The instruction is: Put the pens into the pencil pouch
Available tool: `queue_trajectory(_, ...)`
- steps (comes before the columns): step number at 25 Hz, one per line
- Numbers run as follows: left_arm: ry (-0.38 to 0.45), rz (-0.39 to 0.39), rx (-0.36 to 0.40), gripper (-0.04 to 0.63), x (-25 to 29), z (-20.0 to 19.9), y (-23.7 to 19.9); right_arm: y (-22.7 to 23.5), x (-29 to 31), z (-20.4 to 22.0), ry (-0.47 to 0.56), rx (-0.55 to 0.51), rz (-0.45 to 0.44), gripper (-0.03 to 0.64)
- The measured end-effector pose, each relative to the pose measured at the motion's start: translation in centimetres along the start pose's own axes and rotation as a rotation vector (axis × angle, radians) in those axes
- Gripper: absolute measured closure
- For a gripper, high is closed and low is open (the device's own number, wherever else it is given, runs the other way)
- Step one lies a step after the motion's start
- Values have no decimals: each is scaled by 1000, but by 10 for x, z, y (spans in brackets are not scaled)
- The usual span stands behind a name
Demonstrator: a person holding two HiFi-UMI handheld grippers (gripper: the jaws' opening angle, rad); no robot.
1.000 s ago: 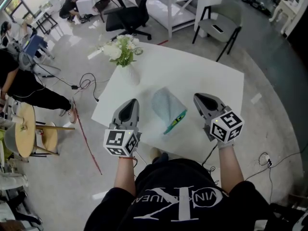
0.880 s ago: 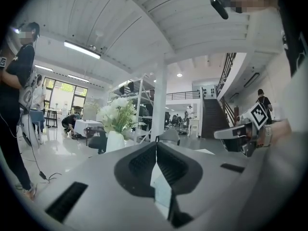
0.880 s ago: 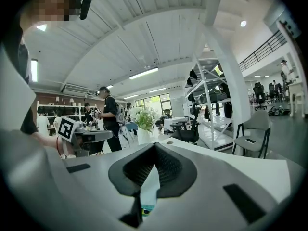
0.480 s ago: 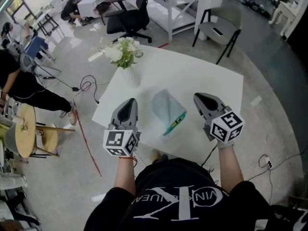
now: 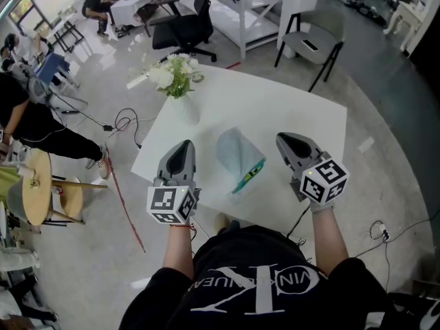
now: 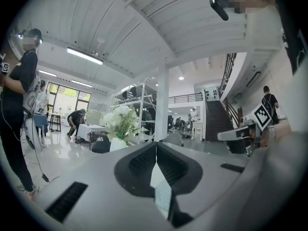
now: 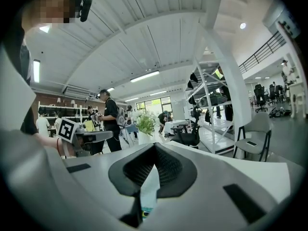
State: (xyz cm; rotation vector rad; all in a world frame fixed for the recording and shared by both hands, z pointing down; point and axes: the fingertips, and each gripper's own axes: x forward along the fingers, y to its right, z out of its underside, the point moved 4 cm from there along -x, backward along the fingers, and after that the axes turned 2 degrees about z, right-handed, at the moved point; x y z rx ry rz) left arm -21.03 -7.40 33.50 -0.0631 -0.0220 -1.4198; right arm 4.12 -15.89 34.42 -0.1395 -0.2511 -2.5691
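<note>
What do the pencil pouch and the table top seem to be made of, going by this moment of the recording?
The pencil pouch looks like thin, soft plastic or fine fabric, pale grey-blue with a dull sheen. It lies flat and limp, but from the head view I cannot tell which. The table top looks like white laminate or painted board with a smooth finish: its colour is even, with no grain.
</note>
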Motion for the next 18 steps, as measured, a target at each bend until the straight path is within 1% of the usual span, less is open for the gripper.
queue_trajectory(5,-7,-2,-6,589,-3,1,2,-3,-2,0,8,43,-24,609)
queue_trajectory(18,-18,-22,-12,589,-5,4,7,-3,-6,6,-9,56,-46,609)
